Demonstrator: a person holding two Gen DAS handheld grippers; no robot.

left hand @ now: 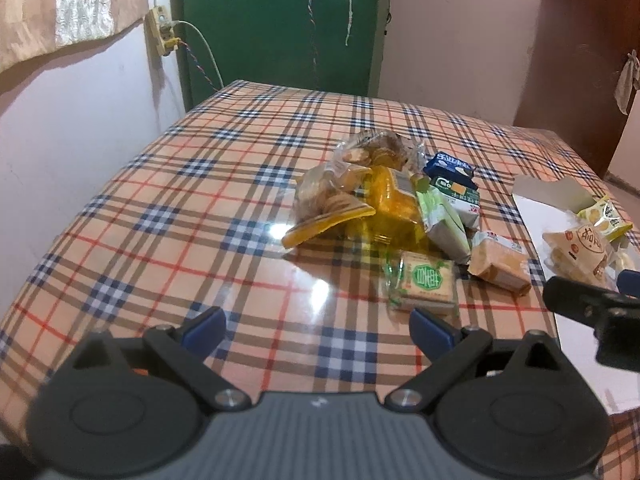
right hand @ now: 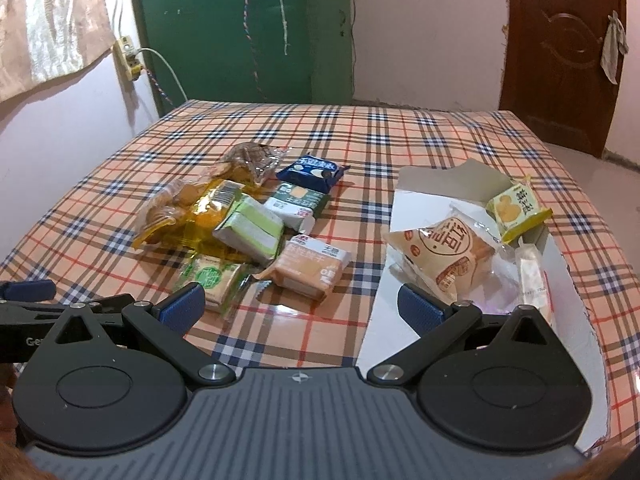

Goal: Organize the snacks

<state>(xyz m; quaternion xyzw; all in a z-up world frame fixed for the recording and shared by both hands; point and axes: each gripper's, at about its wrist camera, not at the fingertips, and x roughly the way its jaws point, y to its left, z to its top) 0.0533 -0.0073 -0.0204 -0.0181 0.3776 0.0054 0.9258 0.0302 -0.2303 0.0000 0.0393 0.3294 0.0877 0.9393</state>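
A: Snacks sit heaped mid-table on the plaid cloth; 3 packets lie in the white box, right.

B: Your left gripper and right gripper hover near, both spread, empty.

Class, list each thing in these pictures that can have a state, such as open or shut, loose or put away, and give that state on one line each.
Left gripper: open, empty.
Right gripper: open, empty.
White box: open, lying flat, snacks inside.
Yellow snack pack: in the box.
Beige pastry pack: in the box.
Blue biscuit pack: loose on the table.
Green-label cracker pack: loose, nearest the grippers.
Brown door: shut.
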